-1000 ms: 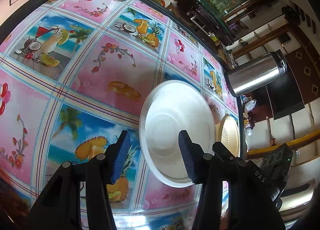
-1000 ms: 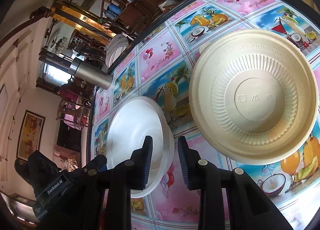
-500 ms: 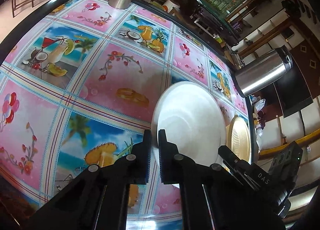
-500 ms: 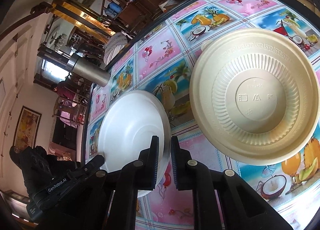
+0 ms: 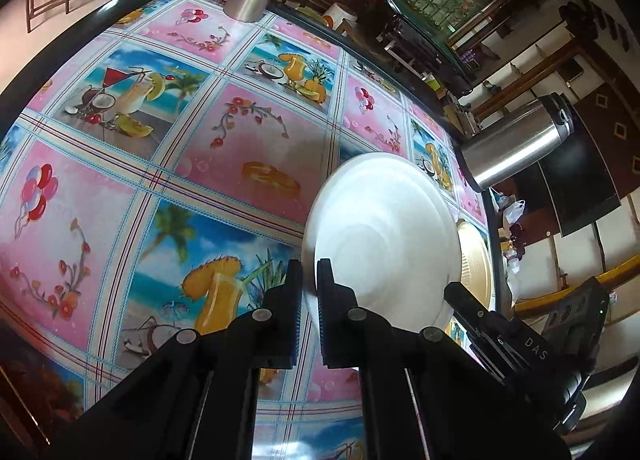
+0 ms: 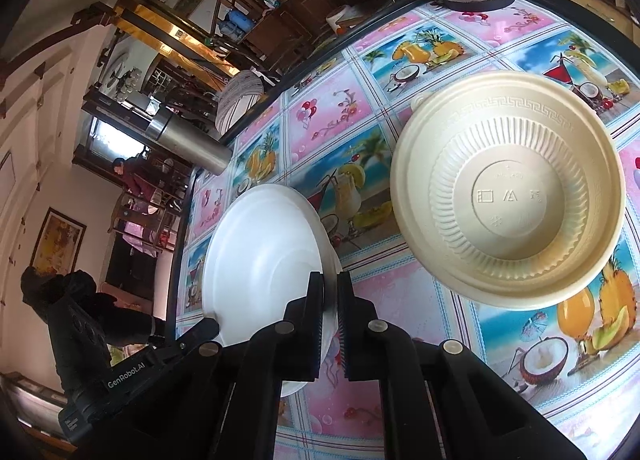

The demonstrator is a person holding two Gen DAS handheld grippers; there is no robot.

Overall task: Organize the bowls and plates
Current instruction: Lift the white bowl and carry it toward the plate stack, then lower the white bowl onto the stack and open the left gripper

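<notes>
The white plate (image 5: pixel 384 228) looks matt and smooth; the cream bowl (image 6: pixel 508 196) is ribbed plastic; the counter (image 5: pixel 168 164) cover is glossy; the flask (image 5: pixel 516 144) is brushed metal.

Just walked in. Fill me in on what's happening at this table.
A person is sorting plates and bowls with a handheld gripper in each hand. Both grippers are clamped on opposite edges of one white plate: the left gripper pinches its near rim, and the right gripper pinches the other side. The plate looks tilted, with one edge raised off the fruit-print tablecloth. A cream bowl lies upside down beside it, untouched. Two steel flasks stand by the table edge.
</notes>
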